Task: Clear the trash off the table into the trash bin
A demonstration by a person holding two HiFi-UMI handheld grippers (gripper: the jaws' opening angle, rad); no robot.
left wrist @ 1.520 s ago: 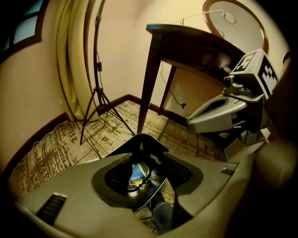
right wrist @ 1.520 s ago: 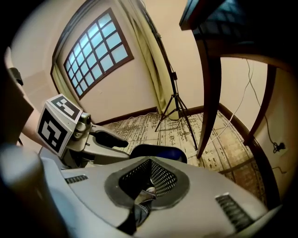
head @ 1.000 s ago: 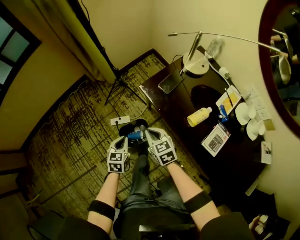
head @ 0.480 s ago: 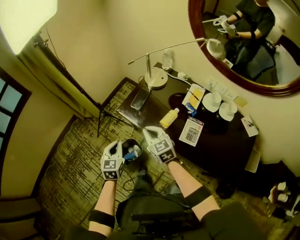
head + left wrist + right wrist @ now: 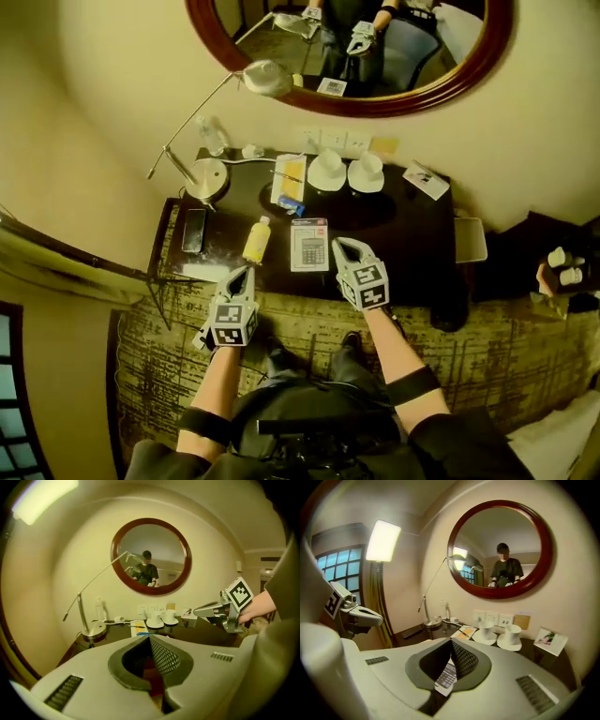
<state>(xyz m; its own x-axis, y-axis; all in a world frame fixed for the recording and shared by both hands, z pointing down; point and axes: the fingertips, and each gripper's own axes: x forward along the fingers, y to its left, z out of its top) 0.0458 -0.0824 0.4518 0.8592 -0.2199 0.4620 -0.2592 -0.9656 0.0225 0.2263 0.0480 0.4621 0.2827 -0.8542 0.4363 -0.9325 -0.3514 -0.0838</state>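
The dark table [image 5: 412,234] carries a yellow bottle [image 5: 257,240] lying on its side left of a calculator [image 5: 309,246], with a small blue wrapper [image 5: 291,204] behind them. My left gripper [image 5: 246,273] hovers at the table's front edge just below the yellow bottle, jaws shut and empty. My right gripper [image 5: 340,245] is over the front edge just right of the calculator, also shut and empty. In the left gripper view the jaws [image 5: 150,637] meet with only table behind them. The calculator shows past the closed jaws [image 5: 451,642] in the right gripper view. No trash bin is in view.
Also on the table are a phone [image 5: 194,230], a lamp base [image 5: 206,178], a clear water bottle [image 5: 214,136], a pamphlet [image 5: 289,176], two white cups on saucers [image 5: 326,172] and a card [image 5: 427,180]. A round mirror [image 5: 347,56] hangs above. Patterned carpet [image 5: 487,356] lies below.
The head view has swung from the floor and the bin up to the table. Both grippers rose from over the bin and moved apart to the table's front edge, still shut.
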